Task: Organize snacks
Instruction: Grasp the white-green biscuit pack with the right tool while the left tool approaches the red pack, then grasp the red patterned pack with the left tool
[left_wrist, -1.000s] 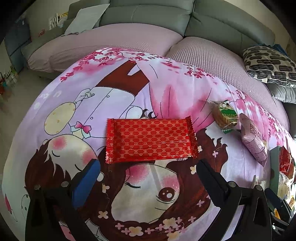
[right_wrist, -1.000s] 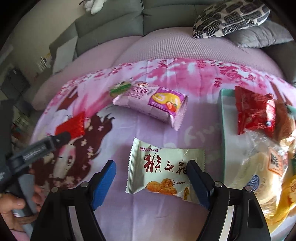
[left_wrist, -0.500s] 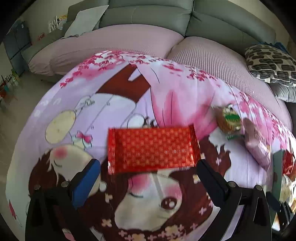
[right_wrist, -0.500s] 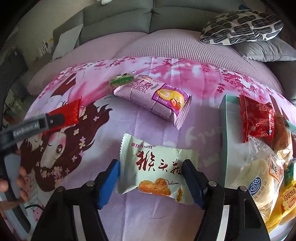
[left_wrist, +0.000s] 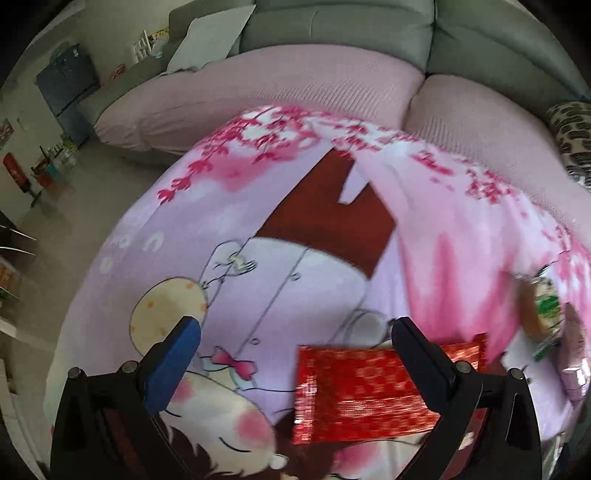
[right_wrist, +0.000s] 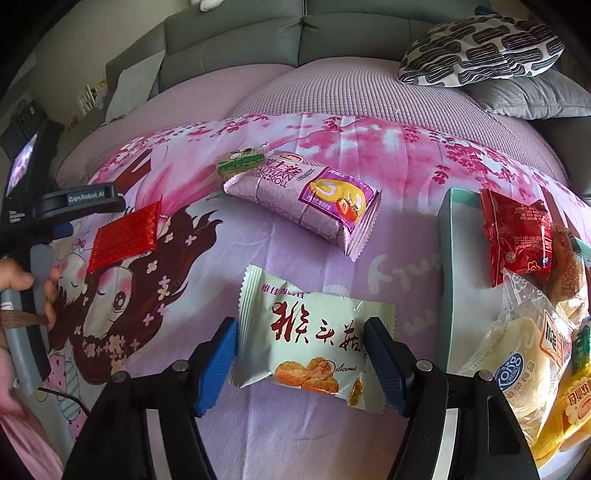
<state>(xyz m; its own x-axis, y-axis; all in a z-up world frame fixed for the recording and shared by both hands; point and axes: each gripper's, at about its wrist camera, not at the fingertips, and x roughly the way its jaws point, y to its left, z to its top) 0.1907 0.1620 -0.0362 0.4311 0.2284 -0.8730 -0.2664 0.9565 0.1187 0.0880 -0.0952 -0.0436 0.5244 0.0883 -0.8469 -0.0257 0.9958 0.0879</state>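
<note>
Left wrist view: left gripper (left_wrist: 295, 345) wide open, holding nothing; red packet (left_wrist: 354, 391) lies flat on the printed cloth (left_wrist: 258, 229), partly under the right-hand finger.
Change: packet sat centred ahead of the jaws a second ago; now offset right.
Right wrist view: right gripper (right_wrist: 301, 349) narrowed since then, pads touching the white snack bag (right_wrist: 314, 343) edges; tray (right_wrist: 448, 258) just beside.
Handling: light, soft, crinkly film, crushable contents; pinch across the short sides.
</note>
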